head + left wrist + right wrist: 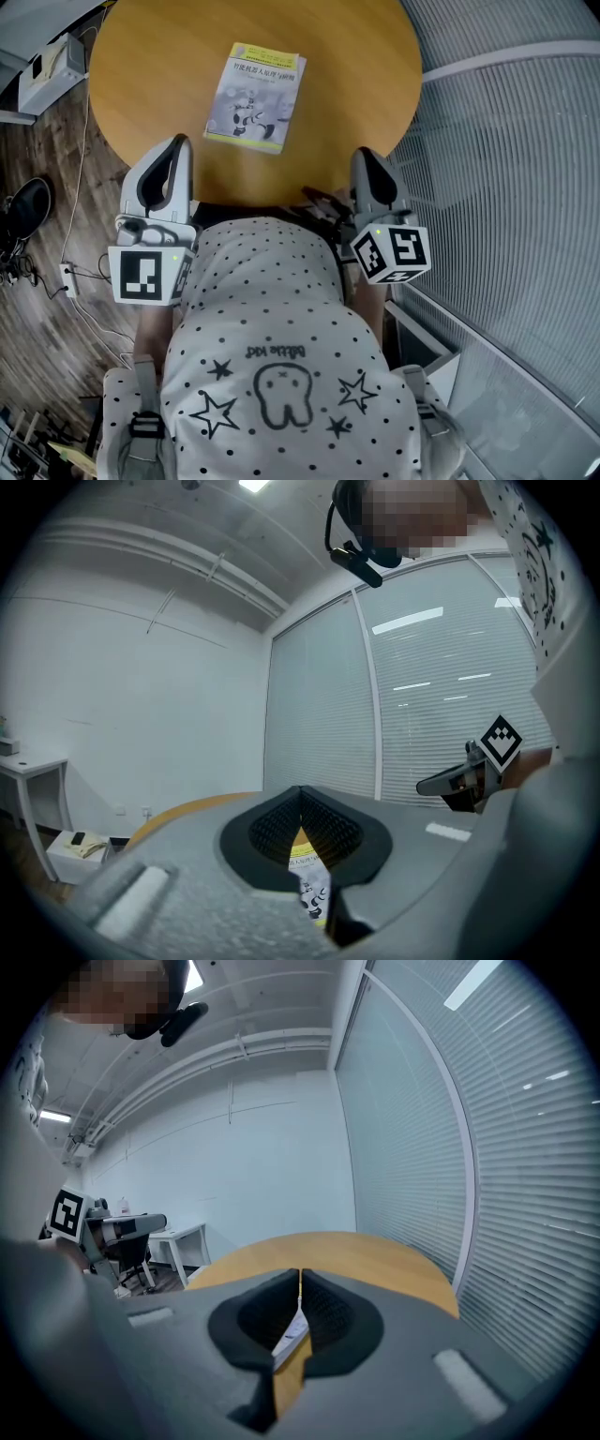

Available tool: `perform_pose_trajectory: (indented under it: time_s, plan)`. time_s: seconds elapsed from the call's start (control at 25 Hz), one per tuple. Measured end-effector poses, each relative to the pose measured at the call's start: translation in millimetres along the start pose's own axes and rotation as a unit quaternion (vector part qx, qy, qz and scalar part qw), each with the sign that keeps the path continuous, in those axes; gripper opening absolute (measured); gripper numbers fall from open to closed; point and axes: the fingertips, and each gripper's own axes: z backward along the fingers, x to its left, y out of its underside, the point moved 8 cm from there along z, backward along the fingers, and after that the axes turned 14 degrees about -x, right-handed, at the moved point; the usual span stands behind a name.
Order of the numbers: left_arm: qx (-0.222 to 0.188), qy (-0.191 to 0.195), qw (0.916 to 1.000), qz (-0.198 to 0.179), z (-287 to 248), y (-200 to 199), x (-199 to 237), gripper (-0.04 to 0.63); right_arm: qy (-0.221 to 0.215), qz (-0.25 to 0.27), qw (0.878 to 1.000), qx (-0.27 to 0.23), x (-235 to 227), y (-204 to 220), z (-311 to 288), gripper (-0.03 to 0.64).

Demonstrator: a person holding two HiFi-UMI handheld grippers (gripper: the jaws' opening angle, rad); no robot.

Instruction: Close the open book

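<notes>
Hold left gripper (177, 142) and right gripper (364, 155) back at the near rim of the table (375, 84), jaws as now, pressed together on nothing. Leave the book (255, 97) alone: flat farther out, cover up, seemingly closed already.

Left gripper (300, 797): big, grey plastic, its two jaws pressed together with nothing held between them.
Pads: black and ribbed, meeting in a thin line.
Book (311, 885): a strip of white and yellow paper cover, peeking through the gap under the pads.
Table (183, 811): round, orange-brown wood, behind the jaws.
Right gripper (434, 784): grey, off to the right, with a black-and-white marker cube.
Shirt (536, 560): white cloth with dark dots and stars, top right.
Wall: white, next to glass with blinds.
</notes>
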Motion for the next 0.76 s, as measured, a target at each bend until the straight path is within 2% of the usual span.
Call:
perform_pose_trajectory:
  time_s: [0.28,0.76]
  plan:
    - [0.002,0.002,1.0,-0.006,-1.2,0.9,-2.0,0.011,0.005,-0.003,1.0,0.001,-3.4,2.6,1.6,0.011]
    - [0.034,0.004,0.9993,-0.014,-4.2,9.8,-4.6,0.011,-0.001,-0.001,1.0,0.0,-2.6,2.1,-1.6,0.011]
